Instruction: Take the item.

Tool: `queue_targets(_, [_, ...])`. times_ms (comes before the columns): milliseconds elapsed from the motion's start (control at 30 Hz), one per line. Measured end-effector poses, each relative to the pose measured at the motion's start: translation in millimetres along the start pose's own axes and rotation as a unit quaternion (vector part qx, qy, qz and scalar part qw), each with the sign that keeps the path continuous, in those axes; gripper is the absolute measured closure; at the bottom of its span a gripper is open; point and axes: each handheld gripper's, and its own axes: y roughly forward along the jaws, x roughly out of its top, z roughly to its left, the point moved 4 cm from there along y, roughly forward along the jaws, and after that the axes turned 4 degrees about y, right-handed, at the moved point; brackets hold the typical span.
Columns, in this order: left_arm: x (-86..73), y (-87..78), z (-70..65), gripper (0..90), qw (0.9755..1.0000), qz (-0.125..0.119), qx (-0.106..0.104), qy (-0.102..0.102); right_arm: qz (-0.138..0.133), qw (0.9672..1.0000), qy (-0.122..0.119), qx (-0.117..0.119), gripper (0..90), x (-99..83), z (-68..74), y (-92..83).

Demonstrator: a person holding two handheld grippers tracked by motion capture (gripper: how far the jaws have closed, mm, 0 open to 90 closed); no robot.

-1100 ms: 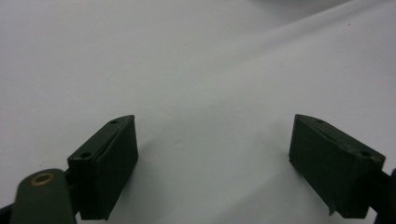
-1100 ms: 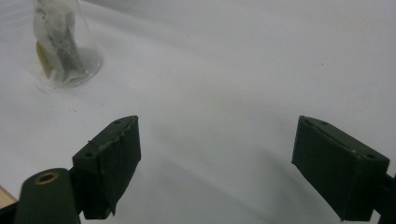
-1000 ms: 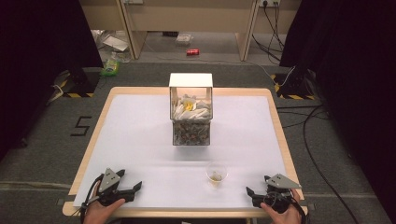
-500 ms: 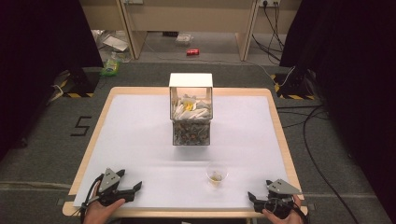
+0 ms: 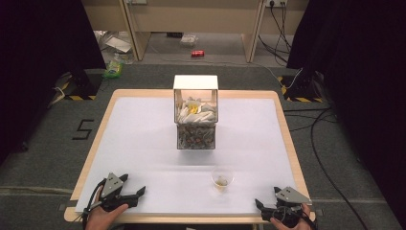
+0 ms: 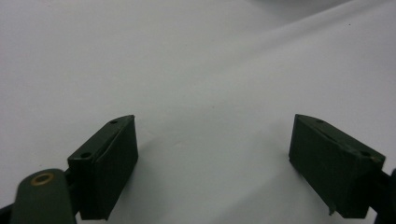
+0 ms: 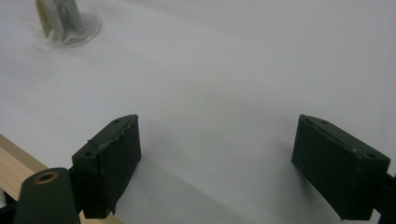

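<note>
Sitting on the white table sheet (image 5: 143,139) in the lower right of centre in the high view, the small clear plastic cup (image 5: 222,178) stands upright with a bit of yellowish matter at its bottom. It is the thing nearest to the grippers, nearer to the right one than to the left, and touched by neither. In the right gripper view the same cup (image 7: 65,23) shows at the upper left corner of the frame, well apart from the 2 black jaws.

At the lower right corner of the high view the black right gripper (image 5: 270,211) lies at the near table edge in a hand, its grey plate on top. Its jaws are spread wide with nothing between them, and the right gripper view (image 7: 217,158) shows only bare white sheet in the gap, with a strip of wooden table edge at the lower left.

At the lower left of the high view the black left gripper (image 5: 136,194) rests in the other hand, jaws likewise released and parted over bare sheet (image 6: 212,161).

Farther up, at the centre of the high view, a clear square box with a white top frame (image 5: 195,115) holds white pieces over greyish ones.
</note>
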Motion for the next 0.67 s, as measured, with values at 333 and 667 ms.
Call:
queue_targets(333, [0.0,0.0,0.0,14.8,1.0000,0.000,0.000,0.000,-0.003,1.0000,0.000,0.000,16.1,-1.2,0.1,-0.9])
queue_targets(667, [0.0,0.0,0.0,14.8,1.0000,0.000,0.000,0.000,-0.003,1.0000,0.000,0.000,16.1,-1.2,0.0,-0.9])
